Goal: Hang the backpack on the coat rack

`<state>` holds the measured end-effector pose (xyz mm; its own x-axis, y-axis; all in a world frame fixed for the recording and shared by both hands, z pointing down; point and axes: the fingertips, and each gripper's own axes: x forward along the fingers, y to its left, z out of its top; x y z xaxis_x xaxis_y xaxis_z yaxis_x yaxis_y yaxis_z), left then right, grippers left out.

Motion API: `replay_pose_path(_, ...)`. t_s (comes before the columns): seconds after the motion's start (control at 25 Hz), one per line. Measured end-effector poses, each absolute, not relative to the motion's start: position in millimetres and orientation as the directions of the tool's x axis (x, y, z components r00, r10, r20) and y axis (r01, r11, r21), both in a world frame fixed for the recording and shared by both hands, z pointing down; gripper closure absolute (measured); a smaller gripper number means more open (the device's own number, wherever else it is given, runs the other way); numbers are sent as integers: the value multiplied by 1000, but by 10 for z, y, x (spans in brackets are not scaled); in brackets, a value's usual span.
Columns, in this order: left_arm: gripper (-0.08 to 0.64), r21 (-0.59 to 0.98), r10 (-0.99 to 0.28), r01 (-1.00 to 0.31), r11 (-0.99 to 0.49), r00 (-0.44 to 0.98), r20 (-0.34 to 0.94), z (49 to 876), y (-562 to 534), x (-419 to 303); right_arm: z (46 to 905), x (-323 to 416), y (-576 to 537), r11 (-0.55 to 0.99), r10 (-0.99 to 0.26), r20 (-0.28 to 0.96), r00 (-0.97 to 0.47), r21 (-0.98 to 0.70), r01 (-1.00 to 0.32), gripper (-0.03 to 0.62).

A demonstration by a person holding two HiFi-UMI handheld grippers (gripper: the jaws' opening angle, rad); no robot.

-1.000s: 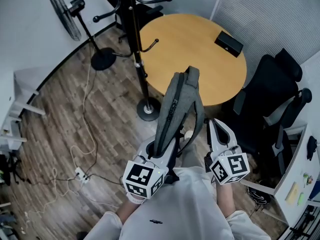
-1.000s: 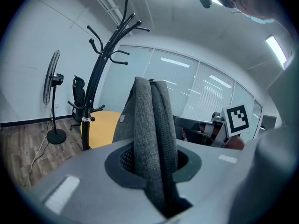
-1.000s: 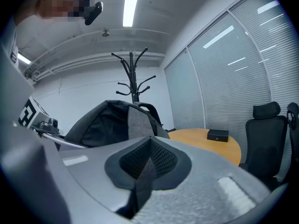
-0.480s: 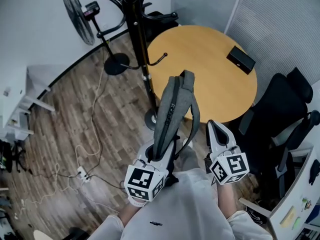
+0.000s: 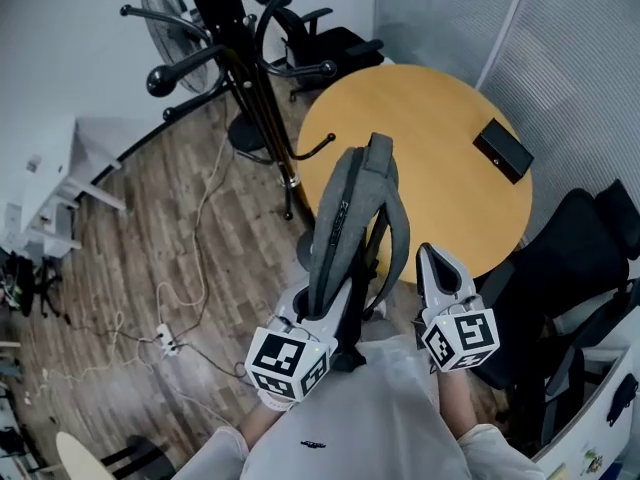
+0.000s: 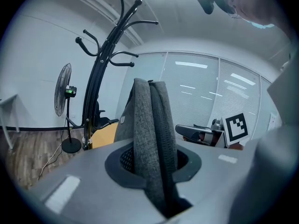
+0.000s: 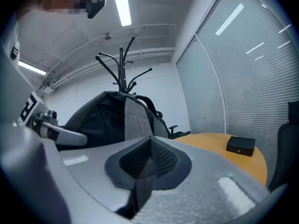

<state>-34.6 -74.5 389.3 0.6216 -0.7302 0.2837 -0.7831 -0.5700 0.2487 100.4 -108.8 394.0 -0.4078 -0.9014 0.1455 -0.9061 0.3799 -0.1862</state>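
Left gripper (image 5: 318,306) clamped on the lower edge of grey backpack (image 5: 350,218); pack held upright, its contents not visible; right gripper (image 5: 432,258) at its 3 o'clock, apart, jaws together and empty; coat rack (image 5: 255,108) at 11 o'clock, not touching the pack; black box (image 5: 503,150) on round table (image 5: 430,148) at 2 o'clock

Seen from above, the backpack (image 5: 350,228) stood upright in the left gripper (image 5: 312,308), reaching forward from the person. The right gripper (image 5: 436,260) sat just to its right, apart from it. The coat rack (image 5: 245,88) rose ahead and to the left of the backpack. A round table (image 5: 430,158) lay ahead on the right, with a box (image 5: 503,150) on its right side. A fan (image 5: 165,3) stood behind the rack, a chair (image 5: 580,258) right of the table, and a cable (image 5: 190,268) on the floor at left.
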Motion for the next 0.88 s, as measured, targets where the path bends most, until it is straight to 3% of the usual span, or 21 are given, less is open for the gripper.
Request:
replay_pose_path(0.52,454,208,-865,-885,-416,455,209,3533,-1591,136,3866,1363,-2141,549,-812,111,-574,-191,-814,600)
replay_pose_path(0.88,454,222,-891,-904,-366,409,196,3547,-1794,303,3720,1364,-2419,604,-777,73,-626,-195,-773,600)
